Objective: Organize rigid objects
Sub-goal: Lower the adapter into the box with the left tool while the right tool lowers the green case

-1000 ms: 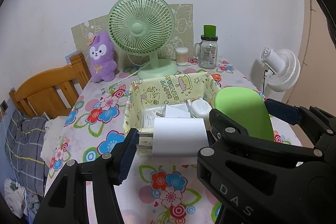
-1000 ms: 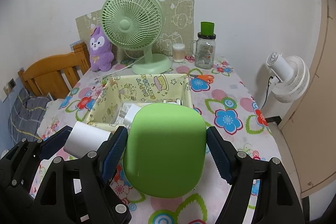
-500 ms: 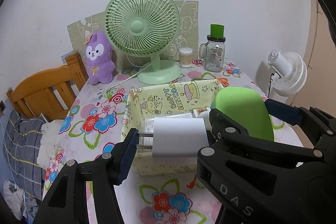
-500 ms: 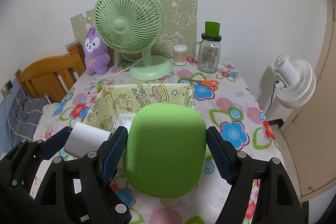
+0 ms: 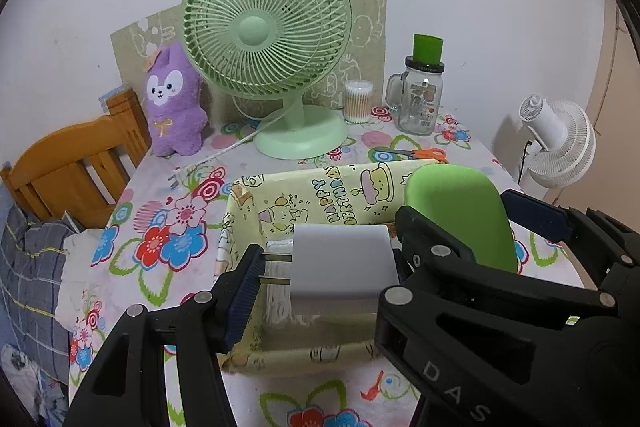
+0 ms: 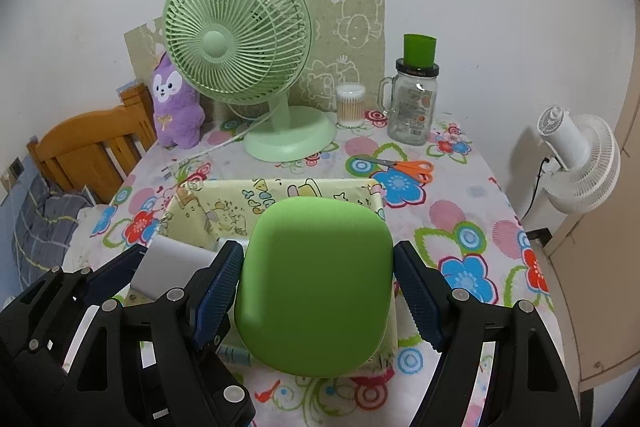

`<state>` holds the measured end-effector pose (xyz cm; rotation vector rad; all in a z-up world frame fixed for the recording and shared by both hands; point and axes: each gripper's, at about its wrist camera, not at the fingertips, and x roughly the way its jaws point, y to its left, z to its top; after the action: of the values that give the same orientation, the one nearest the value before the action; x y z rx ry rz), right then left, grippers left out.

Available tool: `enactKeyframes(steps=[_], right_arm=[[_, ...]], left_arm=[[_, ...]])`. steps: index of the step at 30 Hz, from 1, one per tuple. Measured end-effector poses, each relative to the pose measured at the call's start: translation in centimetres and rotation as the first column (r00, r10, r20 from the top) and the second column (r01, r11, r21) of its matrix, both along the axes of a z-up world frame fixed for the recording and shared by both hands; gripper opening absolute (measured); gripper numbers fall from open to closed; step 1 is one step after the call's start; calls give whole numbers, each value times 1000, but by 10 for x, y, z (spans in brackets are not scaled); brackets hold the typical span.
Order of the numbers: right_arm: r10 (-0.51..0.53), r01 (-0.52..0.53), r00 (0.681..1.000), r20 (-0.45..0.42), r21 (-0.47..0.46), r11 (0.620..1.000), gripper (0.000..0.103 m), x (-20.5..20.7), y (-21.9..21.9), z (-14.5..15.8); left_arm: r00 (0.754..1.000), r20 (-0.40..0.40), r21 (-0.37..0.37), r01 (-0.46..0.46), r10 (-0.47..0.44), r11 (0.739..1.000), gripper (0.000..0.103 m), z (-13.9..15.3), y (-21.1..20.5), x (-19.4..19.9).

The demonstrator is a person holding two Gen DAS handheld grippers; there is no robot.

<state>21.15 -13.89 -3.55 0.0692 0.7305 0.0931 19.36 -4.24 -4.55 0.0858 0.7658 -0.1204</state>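
My left gripper [image 5: 324,267] is shut on a white plug charger [image 5: 340,263] with its two prongs pointing left, held just above the near part of a yellow cartoon-print box [image 5: 344,187]. My right gripper [image 6: 316,283] is shut on a rounded green case [image 6: 316,279], held over the same box [image 6: 224,203] at its near right side. The case also shows in the left wrist view [image 5: 460,219], and the charger in the right wrist view [image 6: 172,267]. The box contents are mostly hidden.
On the floral tablecloth [image 6: 460,211] behind the box stand a green desk fan [image 6: 240,59], a purple plush [image 6: 176,103], a cotton-swab tub [image 6: 350,105] and a glass jar with a green cup [image 6: 414,95]. Orange scissors [image 6: 404,169] lie right. A white fan [image 6: 576,163] and wooden chair [image 6: 88,151] flank the table.
Both grippers have drawn back and dropped lower, each keeping its object. The box now sits farther ahead and its inside is seen at a flatter angle.
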Motion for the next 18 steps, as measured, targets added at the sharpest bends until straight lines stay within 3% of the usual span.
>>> enactKeyframes(steps=[18], right_arm=[[20, -21, 999, -51, -35, 999, 78, 53, 0, -24]], left_arm=[[998, -57, 29, -39, 40, 999, 64, -29, 3, 51]])
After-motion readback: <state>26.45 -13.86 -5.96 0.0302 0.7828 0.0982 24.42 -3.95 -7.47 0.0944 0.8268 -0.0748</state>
